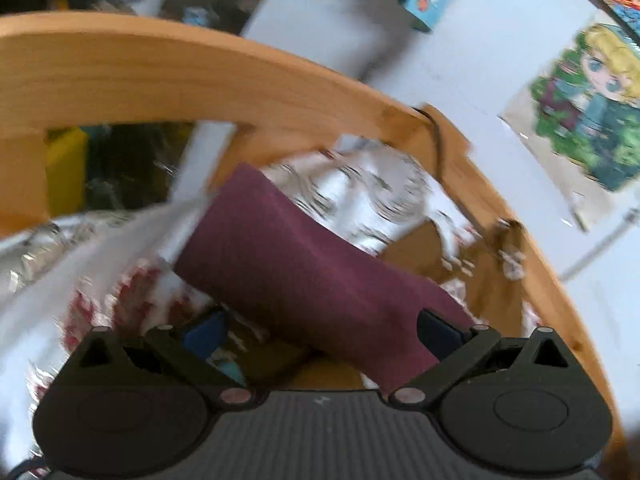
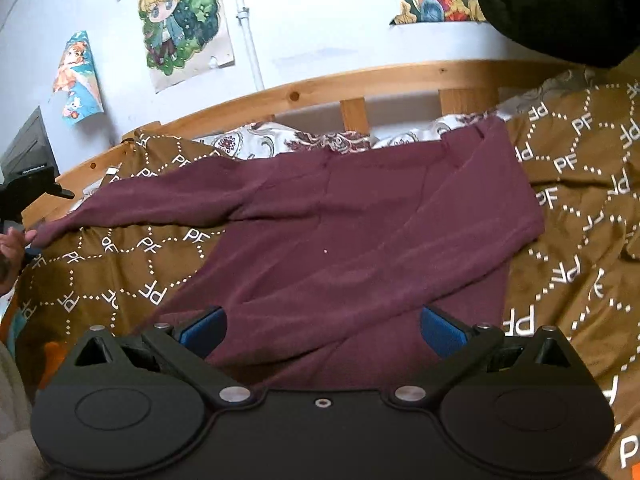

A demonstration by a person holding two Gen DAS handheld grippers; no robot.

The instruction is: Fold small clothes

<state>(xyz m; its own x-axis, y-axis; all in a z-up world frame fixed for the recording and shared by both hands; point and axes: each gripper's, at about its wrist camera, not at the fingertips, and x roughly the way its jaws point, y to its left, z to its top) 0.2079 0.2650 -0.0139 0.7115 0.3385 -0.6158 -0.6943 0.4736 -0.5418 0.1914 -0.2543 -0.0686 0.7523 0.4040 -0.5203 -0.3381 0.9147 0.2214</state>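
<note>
A maroon long-sleeved top (image 2: 360,232) lies spread on a brown "PF" patterned blanket (image 2: 580,240) on the bed. Its left sleeve stretches out to the far left, where the left gripper and a hand (image 2: 16,240) are at the cuff. In the left wrist view, which is motion-blurred, the maroon sleeve (image 1: 304,268) hangs in front of my left gripper (image 1: 320,336), whose blue pads stand wide apart. My right gripper (image 2: 322,330) is open, its blue pads (image 2: 442,332) apart just above the top's near hem.
A wooden bed rail (image 2: 360,84) runs along the far side and also shows in the left wrist view (image 1: 200,76). A white patterned pillow (image 2: 280,144) lies behind the top. Posters (image 2: 180,20) hang on the wall. A dark bundle (image 2: 560,0) sits at top right.
</note>
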